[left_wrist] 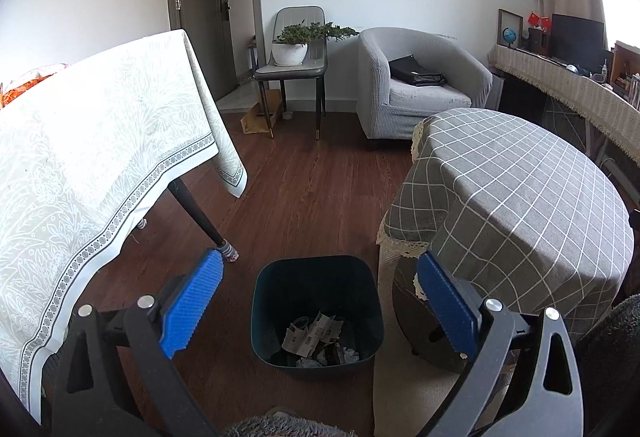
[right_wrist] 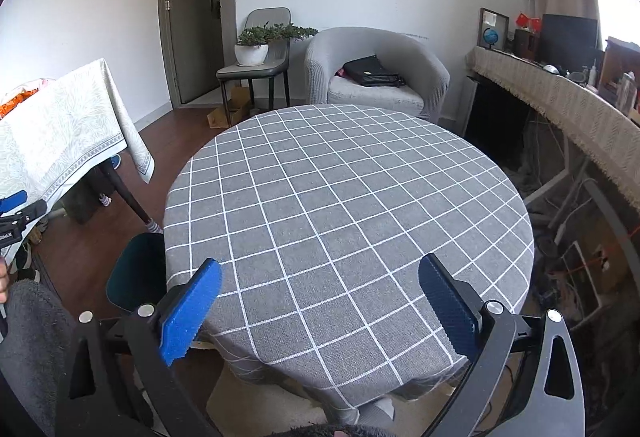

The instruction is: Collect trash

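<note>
A dark teal trash bin (left_wrist: 318, 311) stands on the wood floor between two tables, with several crumpled papers and wrappers (left_wrist: 316, 337) in its bottom. My left gripper (left_wrist: 320, 265) is open and empty, held above the bin with a blue pad on each side of it. My right gripper (right_wrist: 320, 269) is open and empty above the near edge of the round table with a grey checked cloth (right_wrist: 348, 193). No trash shows on that cloth. The bin's edge (right_wrist: 136, 273) shows left of the round table. The left gripper (right_wrist: 16, 209) also shows at the far left.
A table with a white patterned cloth (left_wrist: 100, 157) stands at the left, its dark leg (left_wrist: 198, 213) near the bin. A grey armchair (left_wrist: 416, 85) with a black bag, a chair (left_wrist: 294, 69) with a potted plant, and a cluttered sideboard (right_wrist: 560, 105) line the back and right.
</note>
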Available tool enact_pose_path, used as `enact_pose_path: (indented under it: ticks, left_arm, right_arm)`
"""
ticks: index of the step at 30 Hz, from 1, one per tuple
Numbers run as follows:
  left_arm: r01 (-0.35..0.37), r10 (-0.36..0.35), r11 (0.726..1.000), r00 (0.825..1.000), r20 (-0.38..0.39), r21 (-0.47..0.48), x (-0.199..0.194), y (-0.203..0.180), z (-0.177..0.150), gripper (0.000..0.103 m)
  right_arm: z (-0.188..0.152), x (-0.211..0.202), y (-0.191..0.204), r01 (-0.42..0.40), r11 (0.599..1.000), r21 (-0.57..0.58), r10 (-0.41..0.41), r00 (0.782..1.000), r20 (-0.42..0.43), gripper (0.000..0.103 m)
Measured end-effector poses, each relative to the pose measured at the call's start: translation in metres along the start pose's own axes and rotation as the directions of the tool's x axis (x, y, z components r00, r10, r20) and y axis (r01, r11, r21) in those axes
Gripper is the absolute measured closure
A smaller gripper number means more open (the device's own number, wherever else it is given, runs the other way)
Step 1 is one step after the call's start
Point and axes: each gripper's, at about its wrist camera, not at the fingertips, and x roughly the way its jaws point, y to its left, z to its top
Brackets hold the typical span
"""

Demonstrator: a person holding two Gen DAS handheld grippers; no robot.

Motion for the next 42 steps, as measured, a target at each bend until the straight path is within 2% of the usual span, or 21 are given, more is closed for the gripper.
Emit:
enact_pose_path:
  ticks: [4,6,15,42]
  left_arm:
    - [0.003,-0.003,1.0,1.0,-0.011,0.006,0.001,-0.001,-0.002,0.004]
    - [0.002,-0.002,1.0,1.0,-0.011,0.009,0.0,-0.002,-0.002,0.004]
    - [0.013,-0.013,1.0,1.0,-0.016,0.02,0.002,-0.004,-0.003,0.004]
    - [0.005,-0.005,1.0,1.0,-0.023,0.019,0.002,-0.004,-0.004,0.004]
  right_arm:
    - [-0.001,-0.004,0.007,-0.079,0.996,-0.031,0.08,0.997,0.02,0.004]
    - [-0.001,-0.006,0.012,-0.092,0.995,-0.047,0.094,0.995,0.027,0.004]
    - [-0.002,-0.008,0.018,-0.083,0.993,-0.088,0.085,0.996,0.019,0.004]
    - [-0.002,-0.011,0.016,-0.084,0.994,-0.07,0.087,0.996,0.037,0.003]
